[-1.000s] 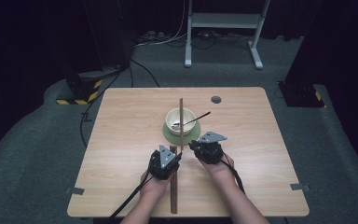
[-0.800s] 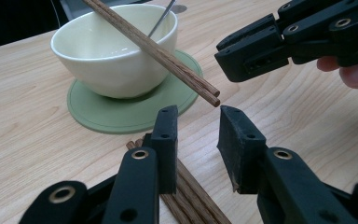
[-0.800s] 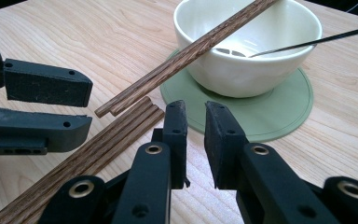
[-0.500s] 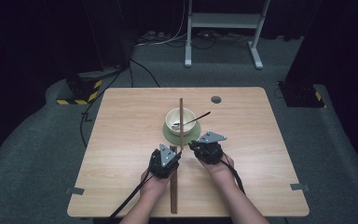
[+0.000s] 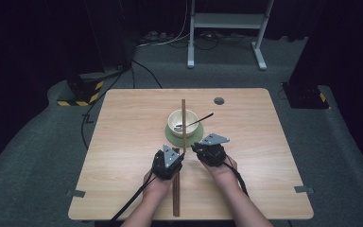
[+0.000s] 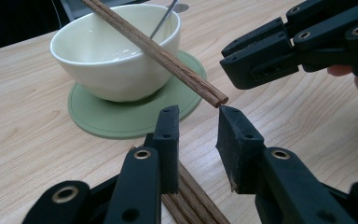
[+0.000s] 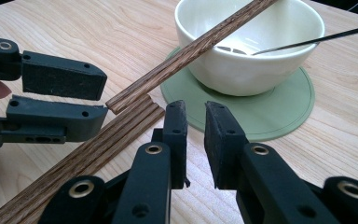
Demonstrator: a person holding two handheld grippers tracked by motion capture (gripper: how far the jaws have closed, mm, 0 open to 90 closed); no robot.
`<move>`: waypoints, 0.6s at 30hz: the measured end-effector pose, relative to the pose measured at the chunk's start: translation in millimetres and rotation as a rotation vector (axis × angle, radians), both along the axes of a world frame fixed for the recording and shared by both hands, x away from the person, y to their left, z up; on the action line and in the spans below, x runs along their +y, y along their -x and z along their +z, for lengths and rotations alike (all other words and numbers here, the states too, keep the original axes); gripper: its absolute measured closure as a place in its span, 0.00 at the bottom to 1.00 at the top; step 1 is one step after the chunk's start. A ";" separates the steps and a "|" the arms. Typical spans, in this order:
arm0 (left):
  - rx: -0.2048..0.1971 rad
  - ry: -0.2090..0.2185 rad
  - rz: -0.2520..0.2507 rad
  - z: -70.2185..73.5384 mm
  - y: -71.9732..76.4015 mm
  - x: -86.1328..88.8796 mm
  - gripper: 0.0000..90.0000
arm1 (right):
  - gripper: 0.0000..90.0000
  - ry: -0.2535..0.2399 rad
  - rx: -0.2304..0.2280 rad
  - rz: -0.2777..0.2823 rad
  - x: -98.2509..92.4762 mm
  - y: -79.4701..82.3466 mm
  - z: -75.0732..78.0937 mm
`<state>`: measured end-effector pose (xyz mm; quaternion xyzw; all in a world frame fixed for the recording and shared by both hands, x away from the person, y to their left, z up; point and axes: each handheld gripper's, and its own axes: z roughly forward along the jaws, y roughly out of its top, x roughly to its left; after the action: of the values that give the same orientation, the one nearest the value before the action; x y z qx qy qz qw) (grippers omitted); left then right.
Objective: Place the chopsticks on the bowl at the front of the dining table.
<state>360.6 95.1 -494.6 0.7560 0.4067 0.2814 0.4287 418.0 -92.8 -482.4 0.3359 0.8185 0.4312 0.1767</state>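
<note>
Centrally, a cream bowl [image 5: 183, 123] is seen on a green coaster [image 5: 184, 137], both grippers just on its near side.

Across the bowl's rim one pair of wooden chopsticks [image 5: 184, 118] is laid, its near end raised off the table (visible in both gripper views). A second pair [image 5: 175, 194] is laid flat on the wooden table [image 5: 123, 142], running from just short of the coaster toward the person. A dark spoon [image 5: 196, 122] is leaned inside the bowl. The left gripper [image 6: 196, 126] is held with jaws spread, nothing gripped, just below the raised chopstick end. The right gripper [image 7: 196, 119] is held beside the coaster, jaws parted slightly and empty.
</note>
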 end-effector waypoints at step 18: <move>0.006 0.001 0.021 -8.5 3.7 16.6 0.78 | 0.87 0.013 0.013 -0.003 0.7 0.0 -4.9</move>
<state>356.9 111.7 -503.0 0.7524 0.4161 0.2835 0.4246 418.0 -92.1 -487.3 0.3386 0.8220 0.4234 0.1744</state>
